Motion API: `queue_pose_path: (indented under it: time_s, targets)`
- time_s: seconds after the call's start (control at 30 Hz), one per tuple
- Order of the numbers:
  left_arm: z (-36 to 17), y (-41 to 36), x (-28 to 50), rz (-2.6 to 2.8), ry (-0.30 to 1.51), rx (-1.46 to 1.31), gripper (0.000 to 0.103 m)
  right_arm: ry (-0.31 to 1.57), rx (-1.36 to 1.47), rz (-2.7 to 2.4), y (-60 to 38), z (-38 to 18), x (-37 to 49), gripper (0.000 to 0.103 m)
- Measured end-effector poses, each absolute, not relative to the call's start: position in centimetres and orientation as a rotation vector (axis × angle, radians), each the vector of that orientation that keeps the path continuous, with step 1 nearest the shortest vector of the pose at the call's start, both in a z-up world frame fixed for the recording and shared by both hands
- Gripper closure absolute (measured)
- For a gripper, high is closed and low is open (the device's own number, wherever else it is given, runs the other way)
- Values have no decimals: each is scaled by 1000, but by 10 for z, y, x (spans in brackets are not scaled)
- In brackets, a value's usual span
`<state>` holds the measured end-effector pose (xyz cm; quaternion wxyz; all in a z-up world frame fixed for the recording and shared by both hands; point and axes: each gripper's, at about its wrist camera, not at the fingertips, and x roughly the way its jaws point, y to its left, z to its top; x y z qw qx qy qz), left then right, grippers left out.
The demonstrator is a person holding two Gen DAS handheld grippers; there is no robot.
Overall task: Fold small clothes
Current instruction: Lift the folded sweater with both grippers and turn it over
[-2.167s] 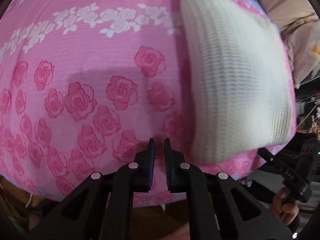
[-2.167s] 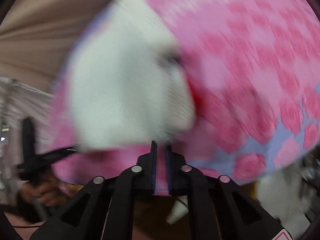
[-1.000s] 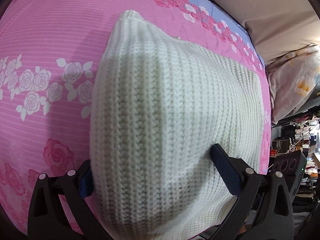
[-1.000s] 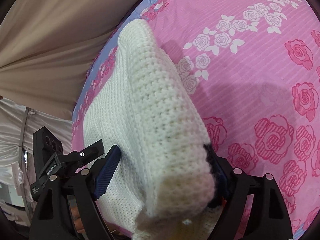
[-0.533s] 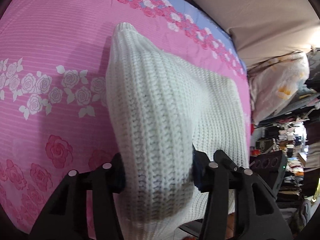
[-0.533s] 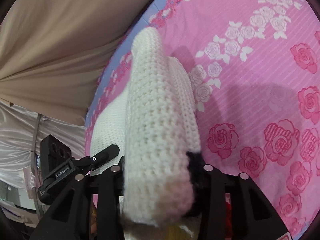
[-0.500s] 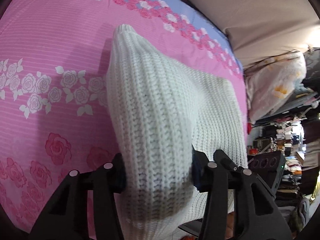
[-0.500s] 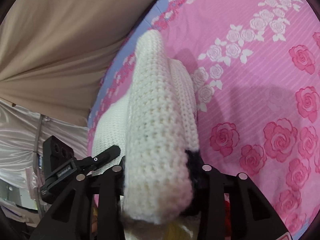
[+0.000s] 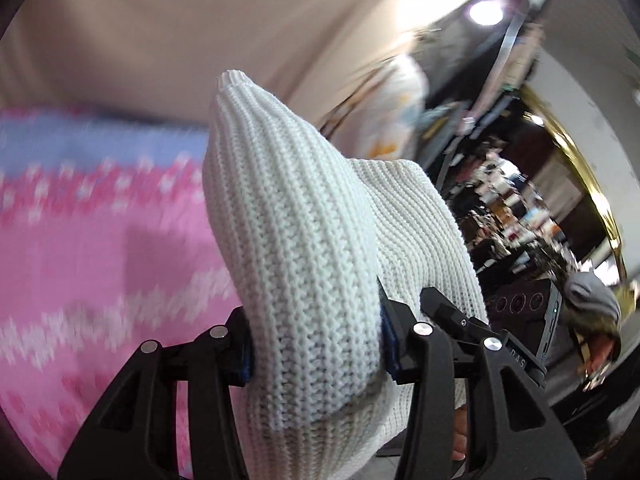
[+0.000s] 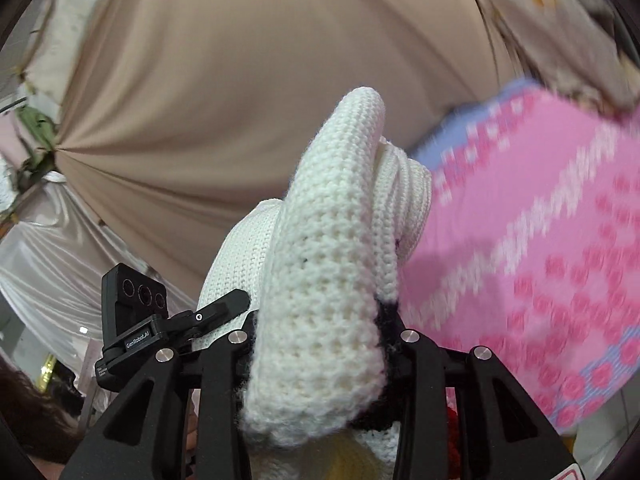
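Observation:
A folded white knit garment [image 9: 288, 220] fills the middle of the left wrist view, raised above the pink rose-print bedspread [image 9: 80, 260]. My left gripper [image 9: 316, 344] is shut on one thick end of it, pads pressed into the knit. In the right wrist view the same garment [image 10: 336, 200] stands up between the jaws of my right gripper [image 10: 322, 336], which is shut on its other end. A black trim [image 10: 386, 320] shows by the right pad. Each gripper sees the other's camera block [image 10: 132, 320] [image 9: 520, 328] close beside it.
A beige curtain [image 10: 240, 80] hangs behind the bed, with white satin drapes [image 10: 48, 264] to its left. The bedspread [image 10: 540, 240] lies below and to the right. Cluttered shelves and a bright lamp [image 9: 486, 12] sit at the right of the left wrist view.
Both grippers closed on the folded garment and lifted it off the bedspread. The bed has dropped low in both views, the curtain now fills the top, and the background is blurred.

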<state>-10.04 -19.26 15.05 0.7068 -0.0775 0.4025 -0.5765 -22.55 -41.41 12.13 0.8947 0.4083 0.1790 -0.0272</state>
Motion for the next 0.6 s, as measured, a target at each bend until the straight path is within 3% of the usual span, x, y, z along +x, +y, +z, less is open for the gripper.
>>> queue_pose_path:
  time_s: [0.2, 0.33, 0.47, 0.6]
  targets:
    - [287, -163, -134, -1370, 450, -105, 57, 81, 613, -30, -401, 239, -248, 68]
    - [348, -122, -148, -1331, 227, -96, 55, -82, 473, 40, -376, 303, -246, 67]
    - [385, -74, -152, -1236, 59, -73, 53, -177, 373, 134, -345, 353, -232, 67]
    - [394, -44, -132, -1138, 23, -70, 53, -184, 351, 221, -319, 380, -203, 66]
